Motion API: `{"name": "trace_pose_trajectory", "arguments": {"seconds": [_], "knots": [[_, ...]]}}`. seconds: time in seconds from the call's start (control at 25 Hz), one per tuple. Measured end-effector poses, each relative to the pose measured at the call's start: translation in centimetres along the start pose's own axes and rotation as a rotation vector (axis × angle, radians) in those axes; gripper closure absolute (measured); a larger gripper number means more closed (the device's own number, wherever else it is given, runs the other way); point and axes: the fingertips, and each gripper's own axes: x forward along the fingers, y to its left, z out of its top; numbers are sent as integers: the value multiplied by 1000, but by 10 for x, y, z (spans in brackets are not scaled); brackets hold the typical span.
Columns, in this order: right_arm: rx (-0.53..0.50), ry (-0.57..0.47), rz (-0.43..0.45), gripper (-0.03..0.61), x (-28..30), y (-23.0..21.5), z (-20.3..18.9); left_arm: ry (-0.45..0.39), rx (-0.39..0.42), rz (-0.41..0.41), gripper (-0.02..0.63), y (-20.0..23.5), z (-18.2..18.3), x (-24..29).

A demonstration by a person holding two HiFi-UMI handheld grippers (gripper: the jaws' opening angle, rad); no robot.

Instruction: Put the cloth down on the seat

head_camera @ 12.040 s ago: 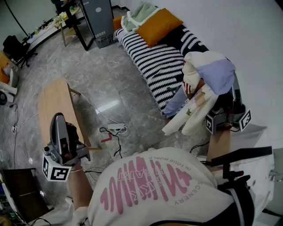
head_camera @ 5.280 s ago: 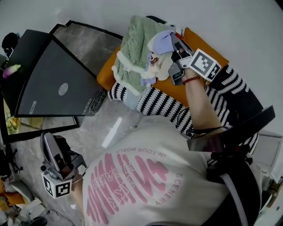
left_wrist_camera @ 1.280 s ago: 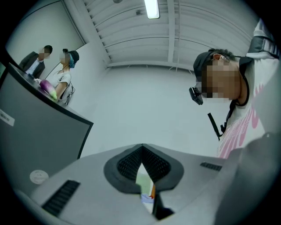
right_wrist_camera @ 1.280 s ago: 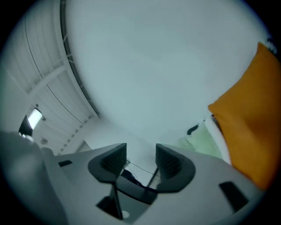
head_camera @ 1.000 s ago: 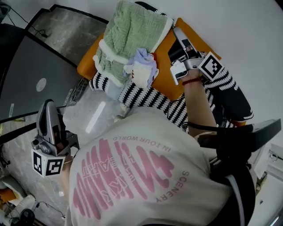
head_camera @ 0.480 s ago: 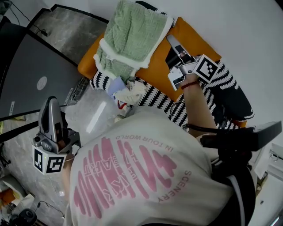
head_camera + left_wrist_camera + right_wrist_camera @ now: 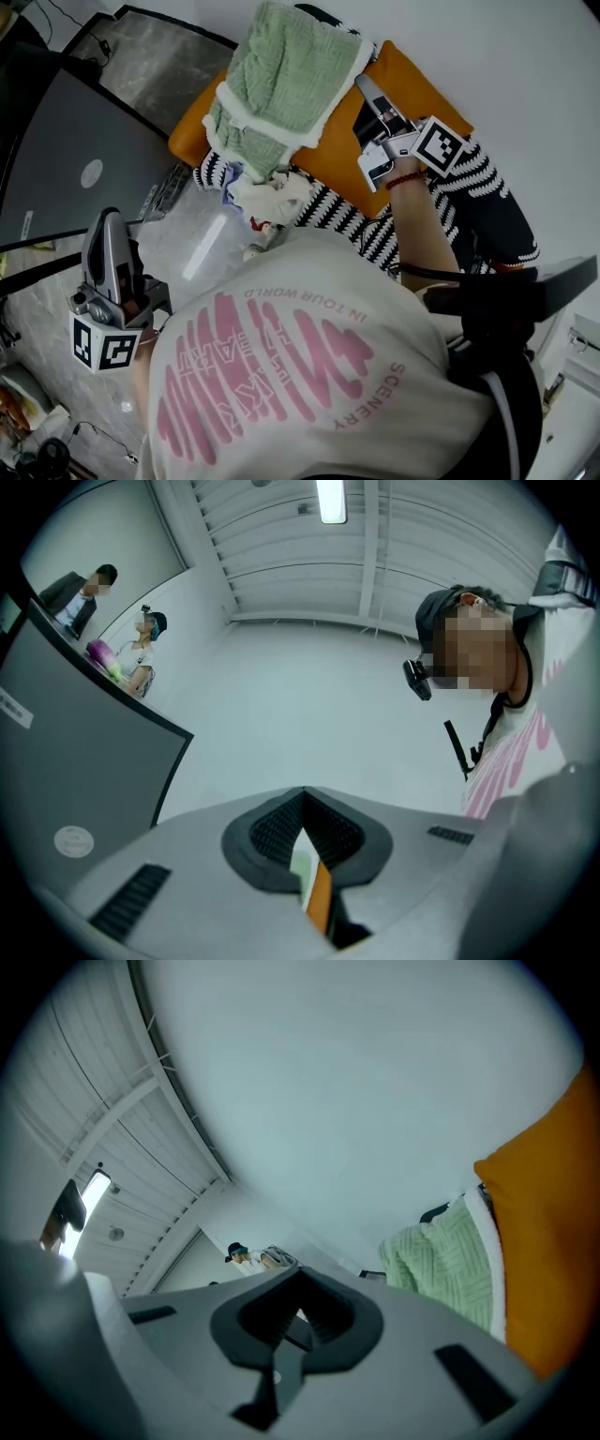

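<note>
The cloth [image 7: 270, 194], a crumpled white and lavender garment, lies on the edge of the black-and-white striped seat [image 7: 342, 223], just below a green blanket [image 7: 281, 84]. My right gripper [image 7: 364, 86] hovers over the orange cushion [image 7: 342, 155], to the right of the cloth and apart from it, shut and empty. In the right gripper view its jaws [image 7: 298, 1309] meet with nothing between them. My left gripper [image 7: 111, 225] hangs low at the left, far from the seat, pointing upward, shut and empty [image 7: 303, 803].
A dark grey cabinet [image 7: 75, 169] stands left of the seat. Grey marble floor [image 7: 202, 248] lies between it and me. The green blanket [image 7: 441, 1265] and orange cushion [image 7: 548, 1232] lie against the white wall. Two people stand far off [image 7: 84, 602].
The cloth has dropped from beside the cushion down and left onto the seat's edge and lies still there. The right gripper's jaws have shut; it stays over the cushion.
</note>
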Motion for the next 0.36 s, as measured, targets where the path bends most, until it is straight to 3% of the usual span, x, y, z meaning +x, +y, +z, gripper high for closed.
{"name": "trace_pose_trajectory", "arguments": {"seconds": [0.36], "knots": [[-20,32,7,568,1,-13,-4,-5,18,25,606,-6,-6,-4]]}}
